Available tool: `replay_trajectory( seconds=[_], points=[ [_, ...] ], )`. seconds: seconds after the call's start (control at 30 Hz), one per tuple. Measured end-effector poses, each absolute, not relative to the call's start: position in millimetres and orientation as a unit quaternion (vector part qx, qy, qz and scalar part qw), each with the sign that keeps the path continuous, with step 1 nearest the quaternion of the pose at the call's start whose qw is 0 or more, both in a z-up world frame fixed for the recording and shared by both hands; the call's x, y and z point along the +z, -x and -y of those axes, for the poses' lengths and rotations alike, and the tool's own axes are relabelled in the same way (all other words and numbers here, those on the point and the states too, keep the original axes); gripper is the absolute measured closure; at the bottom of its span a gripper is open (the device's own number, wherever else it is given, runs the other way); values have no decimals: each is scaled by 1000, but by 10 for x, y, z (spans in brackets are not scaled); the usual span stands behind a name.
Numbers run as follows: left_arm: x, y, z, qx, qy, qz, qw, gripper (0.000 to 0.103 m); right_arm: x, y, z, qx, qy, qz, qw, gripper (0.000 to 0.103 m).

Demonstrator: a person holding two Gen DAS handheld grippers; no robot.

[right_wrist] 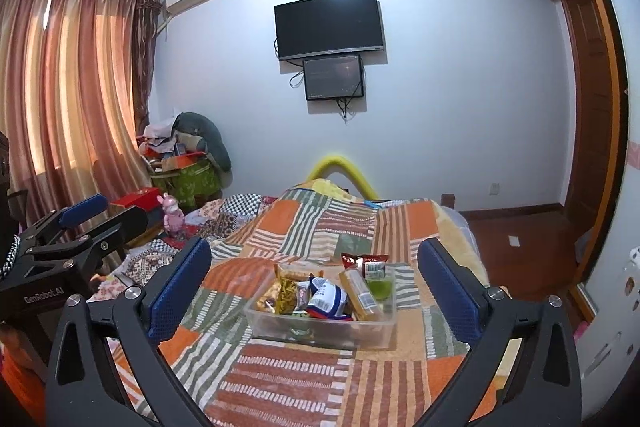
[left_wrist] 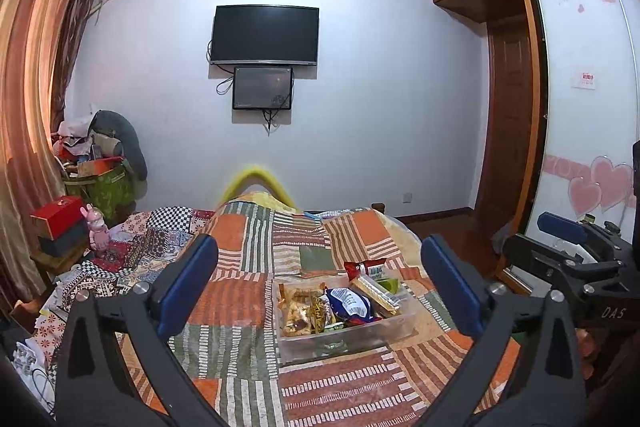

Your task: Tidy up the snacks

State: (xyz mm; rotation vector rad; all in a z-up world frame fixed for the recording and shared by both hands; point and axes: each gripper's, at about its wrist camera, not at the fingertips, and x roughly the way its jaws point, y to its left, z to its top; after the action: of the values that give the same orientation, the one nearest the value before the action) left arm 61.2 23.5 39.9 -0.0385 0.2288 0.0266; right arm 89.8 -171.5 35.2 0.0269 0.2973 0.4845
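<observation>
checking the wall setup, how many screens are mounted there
2: a large dark screen high on the far wall, and a smaller screen directly beneath it. None seem hidden.

The left black tongs with blue pads (left_wrist: 318,285) are wide open, with nothing between the pads. The right black tongs with blue pads (right_wrist: 314,285) are wide open too, and empty. Both point forward and a little down. They sit side by side, close together but not touching.
</observation>
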Motion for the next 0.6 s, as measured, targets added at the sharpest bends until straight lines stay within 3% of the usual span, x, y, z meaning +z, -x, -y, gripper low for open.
replay_trajectory(
  seconds=[0.6],
  points=[
    [309, -645, -184, 2, 18, -128, 992, 0, 290, -859, 1834, 227, -23, -153, 962, 0]
  ],
)
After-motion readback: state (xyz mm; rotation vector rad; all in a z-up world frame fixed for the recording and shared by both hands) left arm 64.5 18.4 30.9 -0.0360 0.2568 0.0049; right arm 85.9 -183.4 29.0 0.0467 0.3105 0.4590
